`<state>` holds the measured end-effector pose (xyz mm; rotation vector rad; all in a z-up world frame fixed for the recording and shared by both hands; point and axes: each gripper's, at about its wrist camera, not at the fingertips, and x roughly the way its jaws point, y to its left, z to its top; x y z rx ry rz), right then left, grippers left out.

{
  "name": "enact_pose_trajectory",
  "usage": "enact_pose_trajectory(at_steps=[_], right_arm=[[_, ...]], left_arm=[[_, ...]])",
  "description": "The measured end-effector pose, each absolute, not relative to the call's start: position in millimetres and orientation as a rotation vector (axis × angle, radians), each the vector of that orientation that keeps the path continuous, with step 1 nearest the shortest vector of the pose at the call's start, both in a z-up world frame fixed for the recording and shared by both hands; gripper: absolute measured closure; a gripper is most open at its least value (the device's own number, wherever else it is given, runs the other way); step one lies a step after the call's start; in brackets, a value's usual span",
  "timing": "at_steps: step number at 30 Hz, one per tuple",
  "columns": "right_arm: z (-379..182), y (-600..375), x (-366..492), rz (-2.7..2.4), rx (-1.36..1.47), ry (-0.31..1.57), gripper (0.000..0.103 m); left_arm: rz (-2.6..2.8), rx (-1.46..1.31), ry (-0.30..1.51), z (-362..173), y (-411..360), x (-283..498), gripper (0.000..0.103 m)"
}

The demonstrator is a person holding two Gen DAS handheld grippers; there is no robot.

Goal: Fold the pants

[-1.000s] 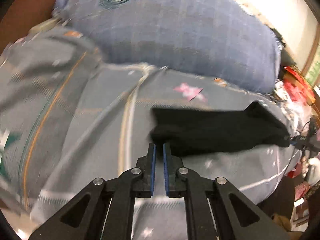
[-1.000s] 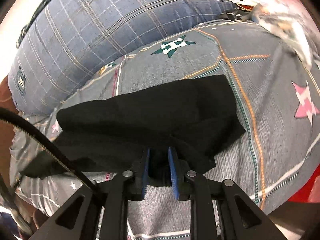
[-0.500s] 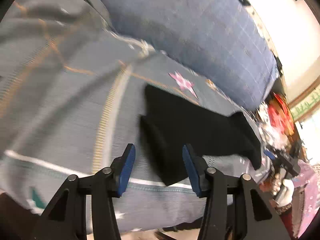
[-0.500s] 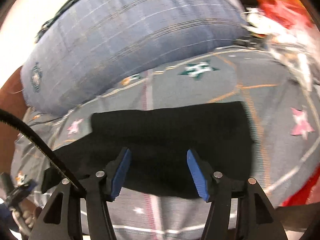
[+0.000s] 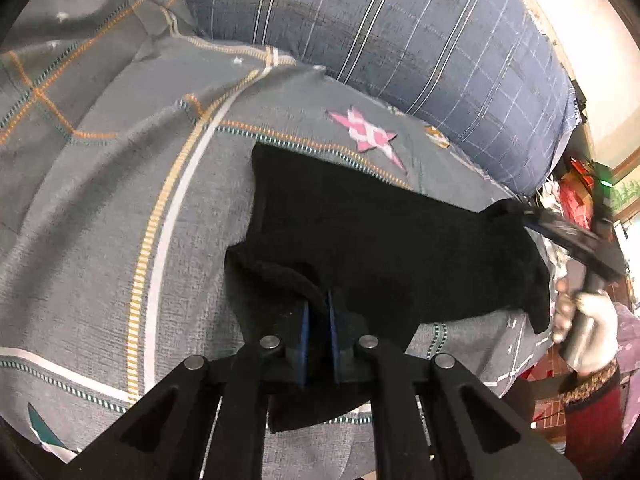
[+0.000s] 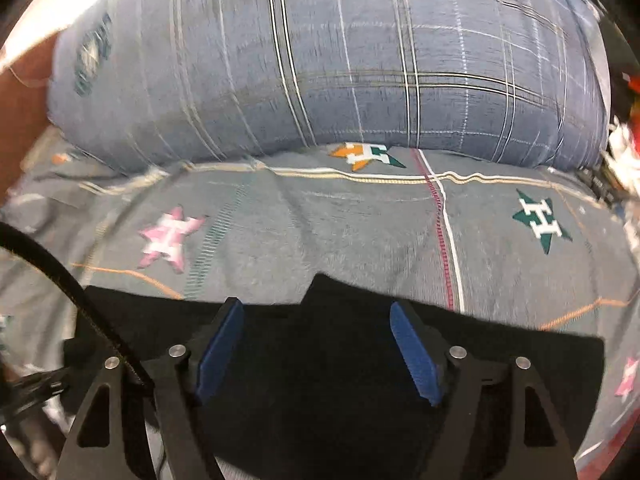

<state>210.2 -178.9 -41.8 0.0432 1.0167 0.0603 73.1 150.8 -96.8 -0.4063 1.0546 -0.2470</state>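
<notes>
left gripper (image 5: pixel 318 320): blue pads nearly together, pinched on a raised fold at the near edge of the black pants (image 5: pixel 380 248). cloth bunches up between the pads; grip is on fabric only, no bedding caught that i can see.

right gripper (image 6: pixel 316 344): jaws wide and opening. blue pads (image 6: pixel 414 354) stand well apart above the pants (image 6: pixel 320 392), nothing pressed between them. cloth lies under and between the fingers but the pads are not on it. view is motion-blurred.

pants: lying on the grey bedspread (image 5: pixel 120 208), folded into a compact dark slab, long axis running left to right in the left wrist view. near left corner lifted slightly where the left gripper holds it. far end reaches toward the bed's right edge, where the other tool (image 5: pixel 572 240) and a gloved hand (image 5: pixel 588 328) on its handle show.

surroundings: bedspread has pink star (image 5: pixel 370 136), green star (image 6: pixel 540 220), orange and green star (image 6: pixel 368 156), stitched line patterns. big blue plaid pillow (image 6: pixel 340 60) lies behind the pants, touching the bedspread. black cable (image 6: pixel 60 276) crosses lower left of the right wrist view. red clutter (image 5: pixel 576 196) beyond the bed, too blurred to identify.
</notes>
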Motion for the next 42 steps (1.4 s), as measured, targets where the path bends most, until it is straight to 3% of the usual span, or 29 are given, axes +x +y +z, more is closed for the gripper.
enact_pose_trajectory(at_steps=[1,2,11,13,15,16,17,22,26,31,36,42], right_arm=[[-46,-175,215,0.034,0.005,1.037,0.04],[-50,-173,218,0.018,-0.032,1.06,0.084],[-28,-184,237,-0.017,-0.025,1.038,0.088],[-28,-185,248,-0.016,0.017,1.037,0.088],[-37,-189,260,0.022,0.092,1.064,0.08],[-44,-191,266,0.048,0.13,1.089,0.061],[-50,-196,269,0.048,0.169,1.105,0.05],[-35,-236,233,0.066,0.396,0.998,0.043],[-14,-292,175,-0.027,0.446,0.888,0.038],[-6,-384,101,-0.227,0.517,0.814,0.032],[-25,-445,64,-0.325,0.594,0.835,0.028],[-71,-448,79,-0.261,0.637,0.898,0.023]], left_arm=[[-0.247,-0.394,1.039,-91,152,73,0.095],[-0.249,-0.381,1.021,-85,151,72,0.095],[-0.252,-0.359,0.912,-47,159,113,0.095],[-0.237,-0.342,0.95,-57,160,125,0.095],[-0.208,-0.341,1.034,-81,161,138,0.094],[-0.185,-0.328,1.094,-97,161,142,0.094],[-0.184,-0.331,1.13,-108,162,142,0.094],[-0.212,-0.346,1.087,-95,171,120,0.09],[-0.131,-0.393,1.055,-83,191,97,0.068],[-0.093,-0.445,0.987,-69,193,54,0.058],[-0.134,-0.462,0.982,-64,173,27,0.057],[-0.188,-0.401,0.993,-55,137,13,0.056]])
